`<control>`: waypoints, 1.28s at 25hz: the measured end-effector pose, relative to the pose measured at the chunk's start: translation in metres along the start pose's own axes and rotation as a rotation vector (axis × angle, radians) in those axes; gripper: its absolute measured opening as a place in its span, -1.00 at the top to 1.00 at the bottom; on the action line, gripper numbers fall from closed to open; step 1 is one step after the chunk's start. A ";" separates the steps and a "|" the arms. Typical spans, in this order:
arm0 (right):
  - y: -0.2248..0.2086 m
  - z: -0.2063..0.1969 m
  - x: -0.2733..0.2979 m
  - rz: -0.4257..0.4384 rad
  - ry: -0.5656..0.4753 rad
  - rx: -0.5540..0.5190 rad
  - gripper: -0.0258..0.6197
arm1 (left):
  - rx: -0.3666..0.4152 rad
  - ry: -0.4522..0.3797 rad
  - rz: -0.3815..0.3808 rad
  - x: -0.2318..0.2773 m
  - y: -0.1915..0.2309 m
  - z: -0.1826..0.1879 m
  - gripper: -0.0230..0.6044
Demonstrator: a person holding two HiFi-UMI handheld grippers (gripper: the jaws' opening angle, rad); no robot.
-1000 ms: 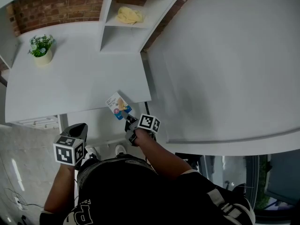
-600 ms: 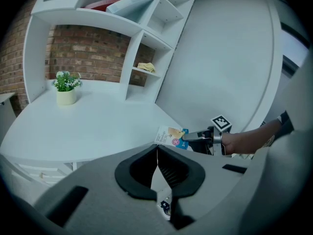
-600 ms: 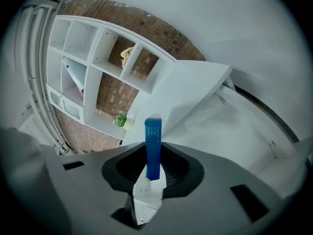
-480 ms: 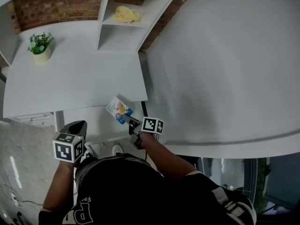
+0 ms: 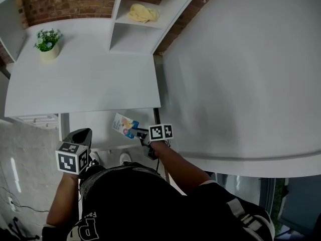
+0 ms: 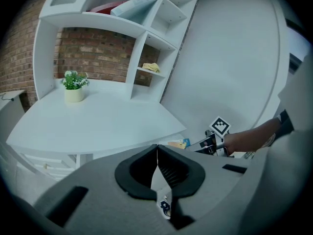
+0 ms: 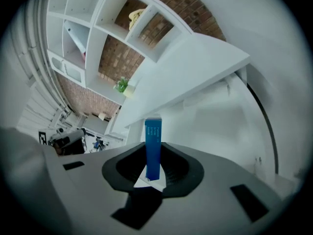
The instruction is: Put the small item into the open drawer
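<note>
Right gripper view: claw (image 7: 153, 153) grips box (image 7: 153, 138) edge-on; head view, printed face.

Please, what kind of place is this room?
Probably a home study or office corner: a white desk stands against a brick wall, with white shelves and a small potted plant.

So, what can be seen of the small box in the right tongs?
The small box looks like thin cardboard: a pale printed face with a blue corner, a blue narrow side. The right tongs are shut on one end; nothing else touches it. It sticks out past their tips, near the white desk's front edge.
</note>
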State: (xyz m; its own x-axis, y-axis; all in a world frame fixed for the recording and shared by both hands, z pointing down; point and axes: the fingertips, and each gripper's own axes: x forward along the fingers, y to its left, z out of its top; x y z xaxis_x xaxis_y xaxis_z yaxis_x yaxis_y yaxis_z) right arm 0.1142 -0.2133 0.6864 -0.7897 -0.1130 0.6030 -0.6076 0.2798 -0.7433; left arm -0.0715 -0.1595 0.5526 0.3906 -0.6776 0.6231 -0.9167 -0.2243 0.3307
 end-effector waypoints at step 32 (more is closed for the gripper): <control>-0.099 -0.002 0.096 -0.252 0.305 -0.222 0.43 | -0.145 0.014 0.184 -0.032 0.022 -0.027 0.87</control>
State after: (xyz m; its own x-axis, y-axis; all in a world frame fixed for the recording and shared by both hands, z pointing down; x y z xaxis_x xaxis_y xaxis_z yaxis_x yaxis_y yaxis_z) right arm 0.0991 -0.2500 0.8181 -0.5379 0.0729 0.8398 -0.7187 0.4811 -0.5020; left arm -0.1020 -0.1237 0.5596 0.2197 -0.6880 0.6916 -0.9512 0.0062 0.3084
